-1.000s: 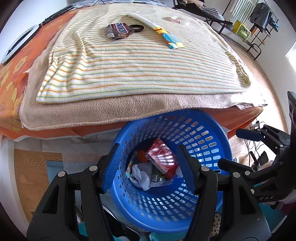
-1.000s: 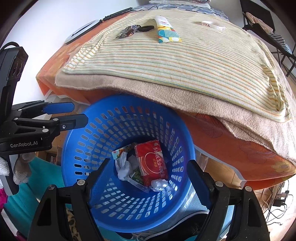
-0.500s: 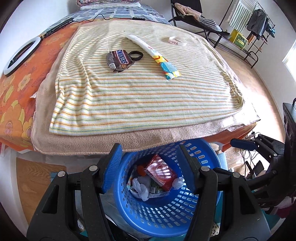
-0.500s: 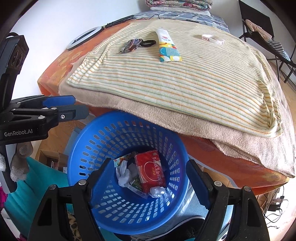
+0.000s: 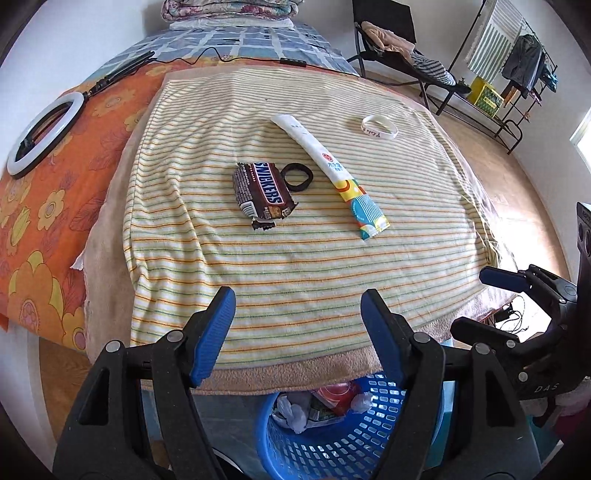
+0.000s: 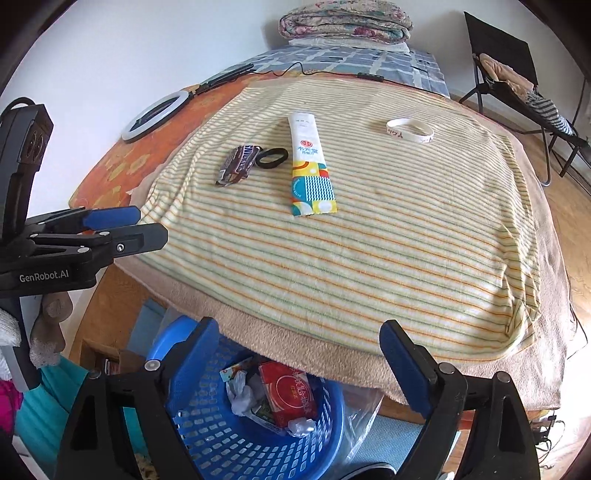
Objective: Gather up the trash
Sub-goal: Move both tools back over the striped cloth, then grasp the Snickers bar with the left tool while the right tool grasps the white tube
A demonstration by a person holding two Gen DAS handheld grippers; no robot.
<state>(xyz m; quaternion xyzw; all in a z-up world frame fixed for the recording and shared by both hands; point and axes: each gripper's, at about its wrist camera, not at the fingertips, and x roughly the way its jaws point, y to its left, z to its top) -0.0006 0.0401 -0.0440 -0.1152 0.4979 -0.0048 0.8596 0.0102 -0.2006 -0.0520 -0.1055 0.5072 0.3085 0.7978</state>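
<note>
Left gripper (image 5: 297, 321) above the near edge of the bed, jaws spread with nothing between them, having just been opening; its blue pads frame only striped cloth. Right gripper (image 6: 299, 354) beside it to the right, likewise spread and empty, jaws also just widened. Each gripper shows at the margin of the other's view, the two held apart.

Striped towel (image 5: 295, 236), yellow with orange and green lines, spread over a tan blanket (image 5: 295, 373) on an orange floral bedsheet (image 5: 44, 184). On the towel, toward its far half: an empty Snickers wrapper (image 5: 263, 194), crumpled and torn at its near end; a black hair tie (image 5: 297, 177) touching the wrapper's right side; a long white sachet with a patterned near end (image 5: 332, 170), lying diagonally just right of the hair tie; a white wristband (image 5: 379, 126), well apart at the far right.

Blue perforated basket (image 6: 240, 443) on the floor below the near edge of the bed, partly hidden under the blanket's overhang. Inside it: a red packet (image 6: 290, 393), crumpled white plastic (image 6: 240, 395) and other small wrappers.

A white ring light (image 5: 40, 134) lies on the bedsheet at far left; folded quilts (image 6: 345, 22) are stacked at the head of the bed
</note>
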